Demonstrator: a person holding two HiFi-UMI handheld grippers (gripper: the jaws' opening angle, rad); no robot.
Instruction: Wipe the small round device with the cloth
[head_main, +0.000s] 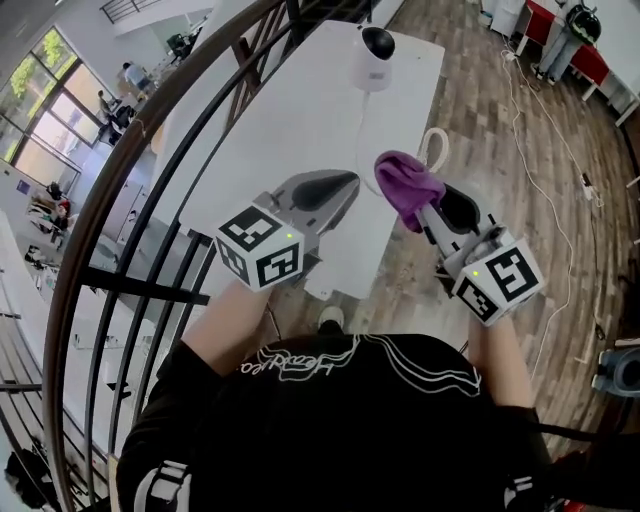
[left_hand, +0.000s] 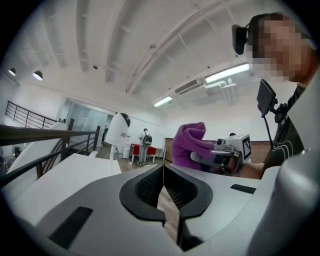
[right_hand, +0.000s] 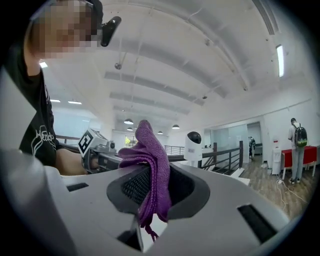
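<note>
Right tongs (head_main: 418, 207) pinch cloth (head_main: 400, 178); left tongs (head_main: 345, 186) pressed together, empty. Device (head_main: 372, 55) upright at far end of tabletop (head_main: 290, 130), well apart from both. Step: approach; wiping not begun. Next, likely: carry cloth forward onto device shell.

The small round device (head_main: 376, 55) stands at the far end of the surface (head_main: 300, 130); nearer, the cloth (head_main: 405, 185) sits in the right tool (head_main: 425, 212), left tool (head_main: 343, 188) beside it.
</note>
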